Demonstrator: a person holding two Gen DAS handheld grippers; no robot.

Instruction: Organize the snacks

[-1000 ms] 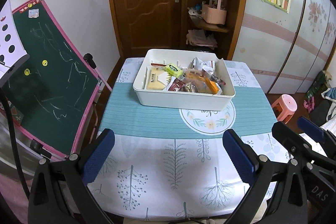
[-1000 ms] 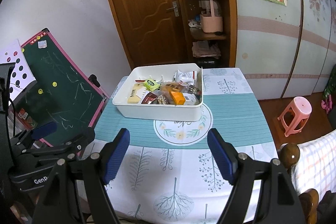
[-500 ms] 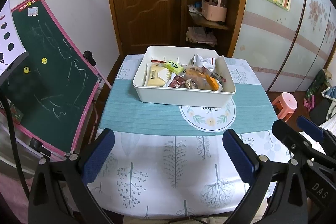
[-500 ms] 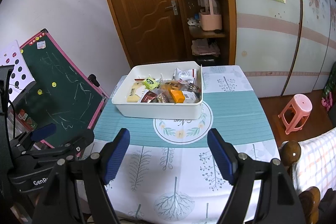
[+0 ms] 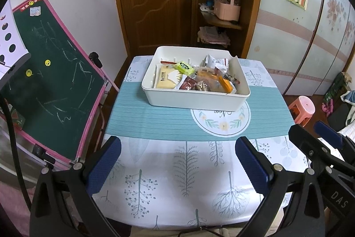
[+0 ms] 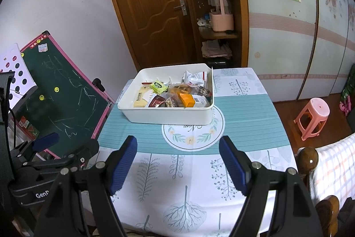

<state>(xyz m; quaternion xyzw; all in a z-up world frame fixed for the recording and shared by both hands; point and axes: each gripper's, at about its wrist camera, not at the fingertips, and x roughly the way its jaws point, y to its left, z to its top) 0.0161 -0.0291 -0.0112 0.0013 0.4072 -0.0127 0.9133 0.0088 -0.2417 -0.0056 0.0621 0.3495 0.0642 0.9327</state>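
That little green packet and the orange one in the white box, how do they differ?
The green packet lies toward the back left of the white bin, on top of the pile; the orange packet sits nearer the front, toward the right. The green one bears dark lettering; the orange one looks plain from here. Both are small wrapped snacks, untouched by either gripper.

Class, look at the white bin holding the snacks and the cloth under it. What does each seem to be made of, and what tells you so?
White bin: likely matte moulded plastic, given its smooth, even walls and rounded corners. Tablecloth: probably wipeable vinyl or coated fabric, printed with stripes and trees; it lies flat with a faint sheen, but the weave cannot be seen.
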